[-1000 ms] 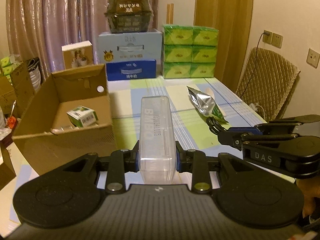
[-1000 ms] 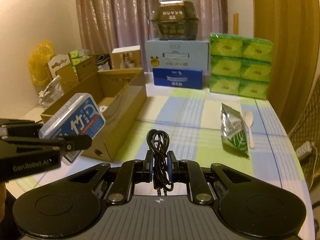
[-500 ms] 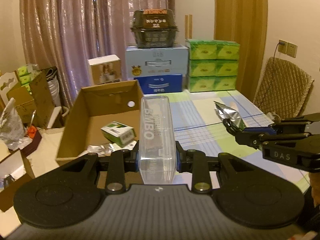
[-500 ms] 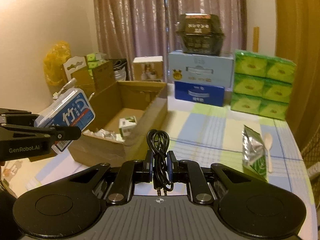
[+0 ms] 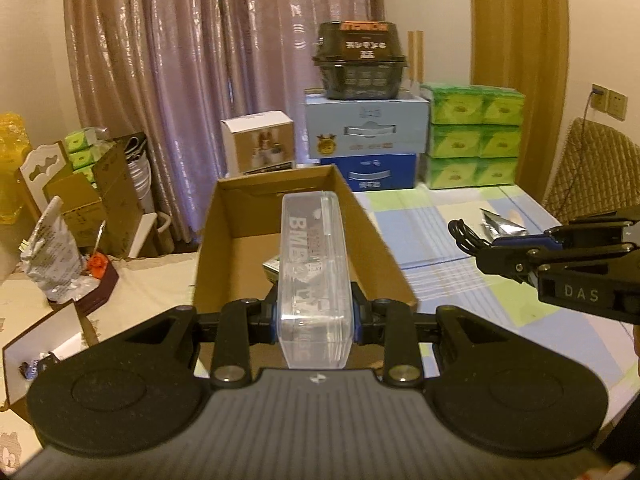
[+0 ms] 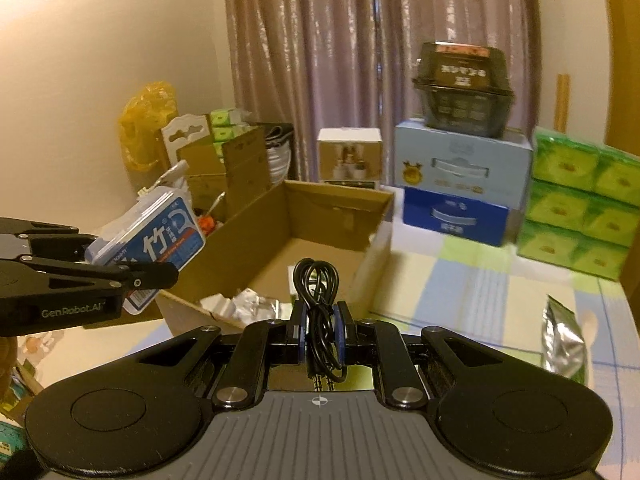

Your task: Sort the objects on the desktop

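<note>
My left gripper (image 5: 314, 314) is shut on a clear plastic box (image 5: 314, 276) with a blue label, held over the near end of the open cardboard box (image 5: 232, 216). That plastic box also shows in the right wrist view (image 6: 160, 236), gripped by the left gripper (image 6: 132, 276). My right gripper (image 6: 319, 332) is shut on a coiled black cable (image 6: 316, 292), above the table beside the cardboard box (image 6: 340, 200). The right gripper (image 5: 500, 252) shows in the left wrist view with the cable (image 5: 464, 232). A small green carton and foil wrappers (image 6: 240, 304) lie inside the cardboard box.
A silver and green foil pouch (image 6: 562, 340) and a pale spoon (image 6: 590, 320) lie on the checked tablecloth (image 6: 460, 280). Blue boxes (image 5: 366, 136), a dark container (image 5: 360, 66) and green tissue packs (image 5: 472, 136) stand at the back. Clutter sits to the left (image 5: 60, 256).
Both grippers have swung left toward the cardboard box with their loads. The plastic box is now over the box's near end, and the cable has come closer to the box.
</note>
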`<state>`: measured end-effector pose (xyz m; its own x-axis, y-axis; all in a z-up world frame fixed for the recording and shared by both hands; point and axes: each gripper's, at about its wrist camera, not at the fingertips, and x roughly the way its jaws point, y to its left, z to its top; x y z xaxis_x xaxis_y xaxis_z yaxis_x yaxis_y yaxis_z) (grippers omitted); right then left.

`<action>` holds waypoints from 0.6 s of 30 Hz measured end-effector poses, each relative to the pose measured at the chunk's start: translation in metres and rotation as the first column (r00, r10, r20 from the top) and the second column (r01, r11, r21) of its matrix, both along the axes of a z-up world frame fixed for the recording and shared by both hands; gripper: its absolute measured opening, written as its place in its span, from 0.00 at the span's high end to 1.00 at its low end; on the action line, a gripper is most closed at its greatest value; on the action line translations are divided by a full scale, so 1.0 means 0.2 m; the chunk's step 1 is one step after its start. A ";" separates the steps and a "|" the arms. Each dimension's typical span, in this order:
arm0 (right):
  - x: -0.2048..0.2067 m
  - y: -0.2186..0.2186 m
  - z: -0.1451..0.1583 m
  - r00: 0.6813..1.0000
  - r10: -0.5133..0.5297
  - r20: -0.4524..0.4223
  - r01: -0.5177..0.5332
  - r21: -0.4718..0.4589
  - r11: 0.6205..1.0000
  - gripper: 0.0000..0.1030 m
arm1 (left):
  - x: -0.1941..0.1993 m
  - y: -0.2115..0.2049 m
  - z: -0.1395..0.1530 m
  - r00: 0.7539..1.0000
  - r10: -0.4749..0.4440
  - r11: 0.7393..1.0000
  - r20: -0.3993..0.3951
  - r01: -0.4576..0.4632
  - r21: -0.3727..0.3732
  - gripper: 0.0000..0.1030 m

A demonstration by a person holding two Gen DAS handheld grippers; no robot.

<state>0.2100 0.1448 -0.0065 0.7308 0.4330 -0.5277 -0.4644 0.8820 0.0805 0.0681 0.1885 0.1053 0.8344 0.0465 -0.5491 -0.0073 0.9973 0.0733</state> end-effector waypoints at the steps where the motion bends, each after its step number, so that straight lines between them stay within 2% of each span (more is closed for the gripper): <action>1: 0.02 0.01 0.00 1.000 0.006 -0.002 -0.006 0.001 1.000 0.90 | 0.01 0.02 0.00 1.000 0.004 1.000 0.000 -0.004 0.003 0.75; 18: 0.33 0.19 -0.06 0.999 0.039 -0.036 -0.038 0.018 0.999 0.90 | 0.29 0.23 -0.10 0.998 0.026 1.000 -0.053 -0.027 -0.009 0.75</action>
<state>0.2758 0.1834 -0.0191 0.6940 0.4698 -0.5456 -0.4947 0.8617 0.1128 0.1258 0.2338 0.0852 0.8029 0.0629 -0.5927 -0.0303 0.9974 0.0648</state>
